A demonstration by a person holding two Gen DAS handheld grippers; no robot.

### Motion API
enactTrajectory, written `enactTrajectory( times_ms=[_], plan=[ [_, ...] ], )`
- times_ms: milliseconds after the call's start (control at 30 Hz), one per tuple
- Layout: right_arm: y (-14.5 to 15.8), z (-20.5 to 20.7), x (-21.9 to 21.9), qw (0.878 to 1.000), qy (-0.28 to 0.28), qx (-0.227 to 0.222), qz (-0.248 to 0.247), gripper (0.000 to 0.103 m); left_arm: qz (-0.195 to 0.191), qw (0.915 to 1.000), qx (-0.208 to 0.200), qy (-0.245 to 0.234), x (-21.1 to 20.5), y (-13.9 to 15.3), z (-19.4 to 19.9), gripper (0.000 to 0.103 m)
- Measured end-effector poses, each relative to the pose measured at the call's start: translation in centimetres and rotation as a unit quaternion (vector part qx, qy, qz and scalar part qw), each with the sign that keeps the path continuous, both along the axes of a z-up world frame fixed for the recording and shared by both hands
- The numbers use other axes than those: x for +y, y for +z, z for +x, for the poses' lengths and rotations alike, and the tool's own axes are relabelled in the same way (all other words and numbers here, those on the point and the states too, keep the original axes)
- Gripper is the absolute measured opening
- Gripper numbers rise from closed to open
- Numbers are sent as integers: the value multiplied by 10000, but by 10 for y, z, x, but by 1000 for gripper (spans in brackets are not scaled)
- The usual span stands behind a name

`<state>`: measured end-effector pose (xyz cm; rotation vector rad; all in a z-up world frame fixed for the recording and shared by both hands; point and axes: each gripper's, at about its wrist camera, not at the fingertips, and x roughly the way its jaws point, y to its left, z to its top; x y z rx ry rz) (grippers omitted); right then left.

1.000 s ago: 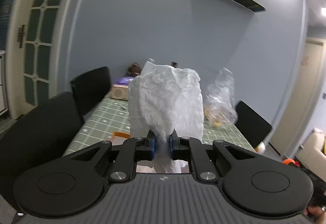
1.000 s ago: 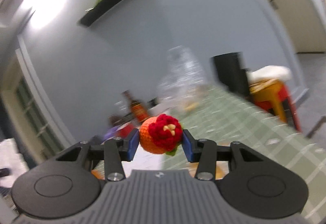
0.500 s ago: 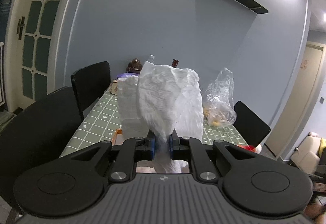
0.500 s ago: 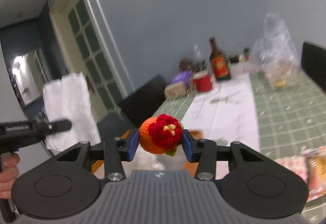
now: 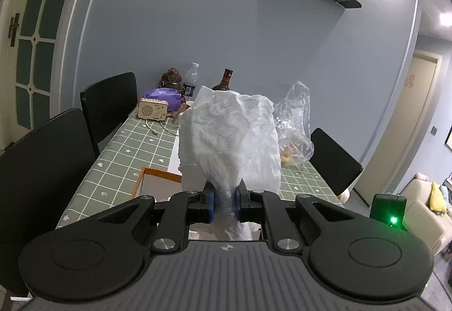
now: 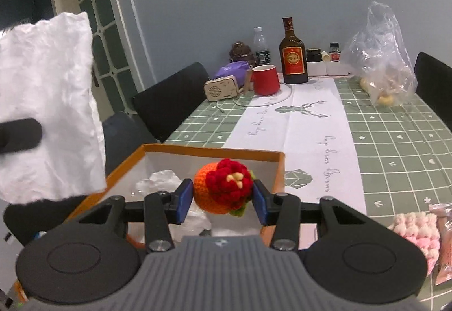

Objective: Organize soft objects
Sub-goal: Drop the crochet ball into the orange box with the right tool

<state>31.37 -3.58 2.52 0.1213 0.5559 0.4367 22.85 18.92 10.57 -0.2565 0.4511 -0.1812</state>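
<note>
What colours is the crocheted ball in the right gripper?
The crocheted ball is orange with a red flower; right wrist view shows it best.

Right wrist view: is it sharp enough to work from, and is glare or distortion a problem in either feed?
Right wrist view: the crocheted ball and orange box are sharp; only the tissue at the left edge is soft. Left wrist view: sharp, with ceiling-light glare at top right and the door frame bowed by the fisheye; the tissue blocks the table's middle.

We count two bottles (image 6: 293,52), one red mug (image 6: 265,80), one orange box (image 6: 214,154), and three black chairs (image 5: 108,107).
</note>
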Motion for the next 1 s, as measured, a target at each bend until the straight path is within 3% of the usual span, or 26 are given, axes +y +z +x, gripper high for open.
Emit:
enactTrajectory(
  times_ms=[300, 367, 433, 600, 767, 900, 1000],
  plan=[
    [-1, 5, 1, 10000, 18, -74, 13, 49, 393, 9991, 134, 60, -20, -7, 7, 15],
    [2, 1, 1, 9996, 141, -248, -33, 75, 453, 9988, 159, 33, -23, -8, 7, 15],
    [5, -5, 0, 9985, 282, -469, -59, 87, 510, 9986, 145, -44, -25, -8, 7, 15],
    [17, -9, -14, 9982, 260, -536, -72, 93, 488, 9987, 153, -79, -26, -9, 7, 15],
    [26, -6, -50, 9988, -233, -425, -7, 94, 363, 9983, 322, -318, -32, -15, 16, 15],
    [30, -6, -86, 9965, -602, -334, 469, 94, 109, 9950, 582, -802, -40, -25, 27, 15],
    [31, -8, -102, 9946, -709, -325, 682, 94, 48, 9928, 771, -911, -48, -34, 33, 15]
  ],
)
